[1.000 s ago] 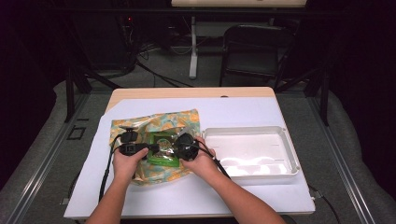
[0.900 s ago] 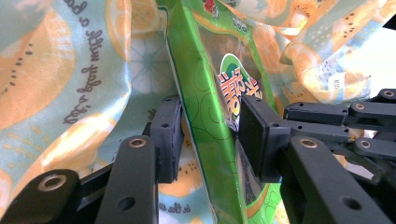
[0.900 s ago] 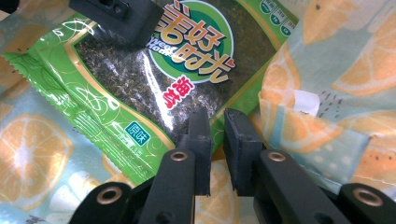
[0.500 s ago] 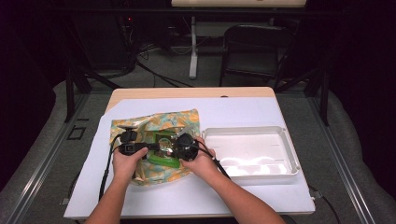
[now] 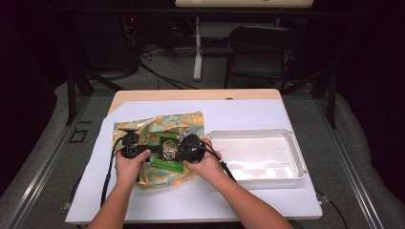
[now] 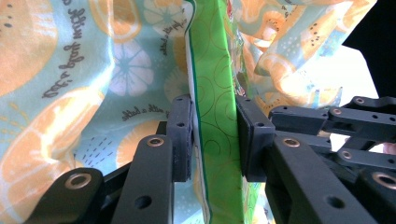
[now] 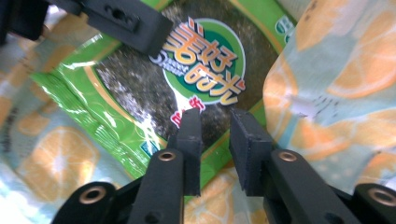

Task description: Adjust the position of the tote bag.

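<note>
A cloth bag (image 5: 165, 125) printed with orange slices lies on the left of the white sheet. A green snack packet (image 5: 165, 153) with a round logo rests in its mouth. My left gripper (image 5: 153, 150) is shut on the packet (image 6: 215, 70), whose green edge is pinched between the two pads, with the bag's cloth (image 6: 93, 70) behind. My right gripper (image 5: 179, 151) comes in from the other side. Its jaws (image 7: 215, 119) stand a narrow gap apart over the packet's face (image 7: 135, 79), with nothing clearly between them. A finger of the left gripper (image 7: 126, 21) lies across the packet's top.
A shallow white tray (image 5: 296, 157) stands to the right of the bag, touching nothing. The white sheet (image 5: 239, 200) covers most of the wooden table. A dark chair (image 5: 258, 47) and cables sit on the floor beyond the far edge.
</note>
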Motion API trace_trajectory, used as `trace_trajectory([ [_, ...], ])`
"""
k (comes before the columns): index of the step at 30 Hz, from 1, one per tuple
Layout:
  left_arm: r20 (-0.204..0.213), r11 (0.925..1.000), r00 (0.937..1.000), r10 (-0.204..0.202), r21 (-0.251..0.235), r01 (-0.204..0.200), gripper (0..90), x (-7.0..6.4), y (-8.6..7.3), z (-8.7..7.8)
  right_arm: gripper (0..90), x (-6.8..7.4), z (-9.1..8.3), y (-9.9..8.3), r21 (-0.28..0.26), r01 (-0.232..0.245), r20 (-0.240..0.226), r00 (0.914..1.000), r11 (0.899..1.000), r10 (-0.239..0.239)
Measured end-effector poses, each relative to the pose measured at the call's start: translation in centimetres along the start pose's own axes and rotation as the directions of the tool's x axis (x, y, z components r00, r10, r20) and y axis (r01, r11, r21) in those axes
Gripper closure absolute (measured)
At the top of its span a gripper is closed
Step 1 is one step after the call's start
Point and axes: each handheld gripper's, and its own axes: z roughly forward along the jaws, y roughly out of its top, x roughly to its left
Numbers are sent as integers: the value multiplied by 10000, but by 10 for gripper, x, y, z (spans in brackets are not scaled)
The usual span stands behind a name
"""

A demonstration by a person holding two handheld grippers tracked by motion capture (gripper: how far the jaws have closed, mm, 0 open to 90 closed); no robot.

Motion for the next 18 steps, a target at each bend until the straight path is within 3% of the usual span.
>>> trace_trajectory([
  [6, 143, 9999, 9998, -110, -116, 112, 722, -2, -1, -3, 699, 1, -11, 4, -309, -72, -200, 9998, 9995, 66],
  [18, 185, 9999, 9998, 72, -141, -70, 727, -4, -2, -5, 616, 1, -22, 6, -731, -171, -418, 9990, 9972, 141],
])
